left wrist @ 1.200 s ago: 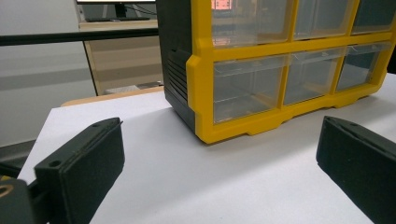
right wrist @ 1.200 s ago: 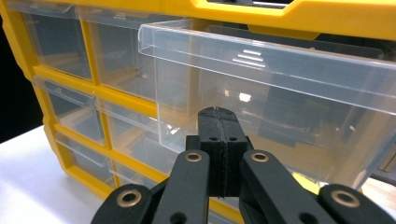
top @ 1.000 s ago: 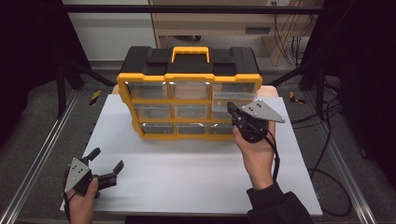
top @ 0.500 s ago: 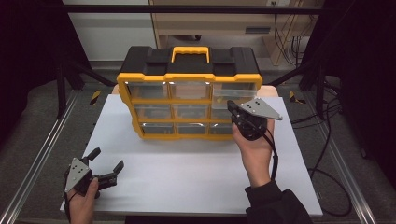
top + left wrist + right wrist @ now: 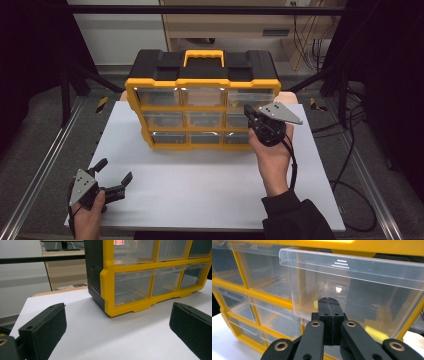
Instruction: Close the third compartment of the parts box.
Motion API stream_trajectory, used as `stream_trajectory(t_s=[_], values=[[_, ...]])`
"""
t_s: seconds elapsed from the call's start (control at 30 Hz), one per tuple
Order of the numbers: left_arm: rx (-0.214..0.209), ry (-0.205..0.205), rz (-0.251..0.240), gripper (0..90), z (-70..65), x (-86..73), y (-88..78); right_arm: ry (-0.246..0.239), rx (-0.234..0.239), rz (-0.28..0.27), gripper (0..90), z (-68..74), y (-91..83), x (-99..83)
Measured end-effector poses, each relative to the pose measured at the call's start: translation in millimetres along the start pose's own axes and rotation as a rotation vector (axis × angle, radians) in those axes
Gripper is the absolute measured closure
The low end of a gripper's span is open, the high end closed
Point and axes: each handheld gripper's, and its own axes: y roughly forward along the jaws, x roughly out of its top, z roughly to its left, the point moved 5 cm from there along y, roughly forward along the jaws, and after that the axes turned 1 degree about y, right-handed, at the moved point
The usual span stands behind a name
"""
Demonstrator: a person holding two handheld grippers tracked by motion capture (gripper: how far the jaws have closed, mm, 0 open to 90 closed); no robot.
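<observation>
With its jaws pressed together, the right tool [image 5: 329, 322] should push squarely on the protruding clear drawer [image 5: 352, 290] at frame center, while the left tool [image 5: 111, 176], jaws apart, waits lower left.

White rectangular tabletop sheet [image 5: 210, 190] as landmark. Silver aluminium rails [image 5: 35, 180] flank it left and right. Grey floor [image 5: 50, 110] on both sides. Black cables [image 5: 355, 165] on floor to its right. Beige wooden cabinet [image 5: 225, 22] beyond far edge; pale wall [image 5: 120, 35] left of cabinet. Surroundings dark.
</observation>
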Motion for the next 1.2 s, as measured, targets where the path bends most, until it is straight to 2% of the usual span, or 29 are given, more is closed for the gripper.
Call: stream_trajectory(t_s=[1.2], values=[[-0.001, 0.001, 0.001, 0.6, -0.1, 0.1, 0.2, 0.013, 0.002, 0.018, 90.0, -4.8, 9.8, 6.0]])
